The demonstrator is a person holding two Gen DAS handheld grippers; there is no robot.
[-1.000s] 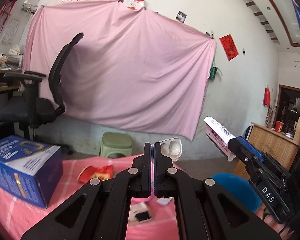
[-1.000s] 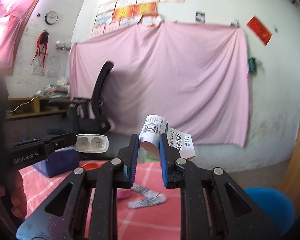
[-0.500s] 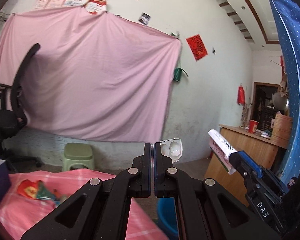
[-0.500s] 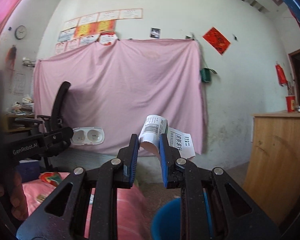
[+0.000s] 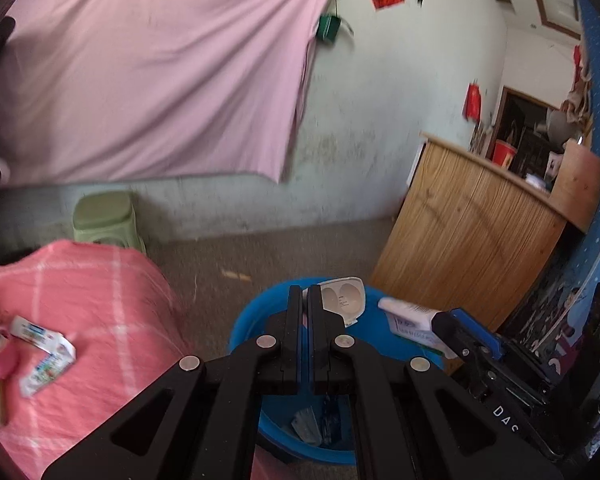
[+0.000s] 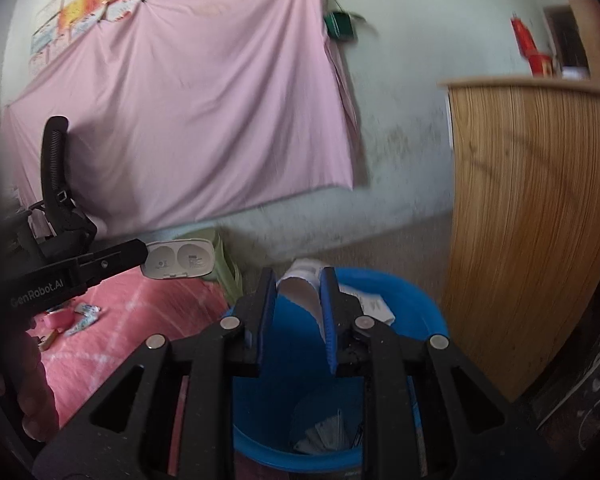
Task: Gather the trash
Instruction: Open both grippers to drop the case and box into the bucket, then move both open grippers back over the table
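Both grippers held over the blue bin (image 6: 428, 320)

A white carton (image 6: 304, 284) is pinched by the right gripper (image 6: 298, 300) above the bin; a white plastic blister tray (image 5: 342, 300) is clamped by the left gripper (image 5: 303, 300), jaws pressed tight, w/ trash seen at bin bottom.

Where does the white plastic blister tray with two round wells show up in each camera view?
Left wrist view: the white plastic blister tray sits just right of centre, clamped at the left gripper, over the blue plastic bin.
Right wrist view: the tray is at middle left, on the left gripper.
Shared landmark: the pink sheet on the wall.
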